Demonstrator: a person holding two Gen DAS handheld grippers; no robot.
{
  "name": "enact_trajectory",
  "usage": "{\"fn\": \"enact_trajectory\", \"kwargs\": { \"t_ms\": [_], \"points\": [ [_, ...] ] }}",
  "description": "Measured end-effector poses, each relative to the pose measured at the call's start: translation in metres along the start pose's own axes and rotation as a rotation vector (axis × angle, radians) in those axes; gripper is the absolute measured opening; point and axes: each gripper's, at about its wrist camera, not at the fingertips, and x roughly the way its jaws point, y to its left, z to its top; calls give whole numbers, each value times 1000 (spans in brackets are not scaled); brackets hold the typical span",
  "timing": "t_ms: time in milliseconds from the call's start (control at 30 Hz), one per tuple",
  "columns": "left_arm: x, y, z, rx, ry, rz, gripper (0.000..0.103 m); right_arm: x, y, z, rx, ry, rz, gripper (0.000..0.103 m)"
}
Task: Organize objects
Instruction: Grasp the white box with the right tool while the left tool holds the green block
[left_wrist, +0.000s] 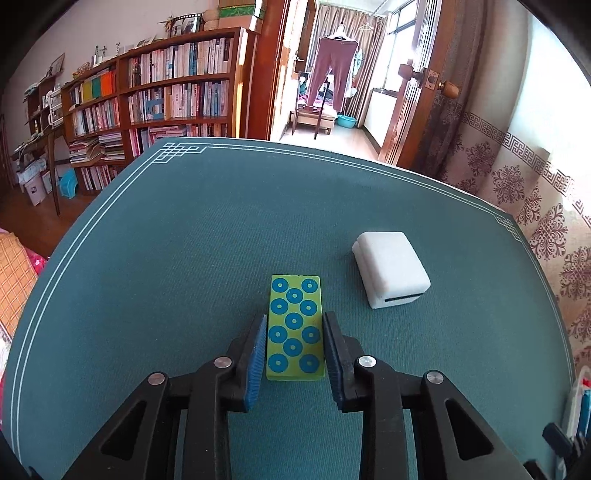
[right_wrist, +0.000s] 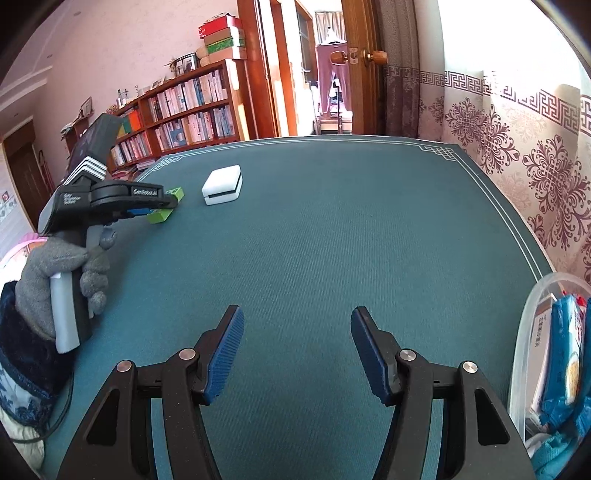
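Left tongs (left_wrist: 294, 323) pinch the green dotted block (left_wrist: 294, 326) by its long sides to lift it from the table (left_wrist: 184, 258); right tongs (right_wrist: 297, 321) hang spread, idle

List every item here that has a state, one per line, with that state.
green tile: face up, gripped between the left claw's pads
white block: on the green table cover, free, right of the tile
left claw: shut on the tile
right claw: open, holding nothing
clear bin: open-topped, packets inside
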Motion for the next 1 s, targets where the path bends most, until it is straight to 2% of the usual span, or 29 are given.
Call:
{"fn": "enact_trajectory", "kwargs": {
  "t_ms": [200,433,533,667,867,967,1000],
  "points": [
    [-21,20,-7,-41,-31,-9,31,45,26,42,-34,25,45,62],
    [-19,27,-7,-79,-35,-9,31,109,51,90,-16,102,120,62],
    [-17,29,-9,-86,-41,18,31,132,61,106,-7,116,135,62],
    [-12,37,-10,-116,-28,35,31,152,79,123,-50,112,128,62],
    [-4,44,-12,-151,-4,46,31,180,100,135,-120,128,72,61],
    [-5,41,-12,-143,-7,45,31,186,105,132,-136,129,42,57],
    [-5,40,-12,-139,-7,45,31,184,106,130,-146,122,29,52]
  ]
}}
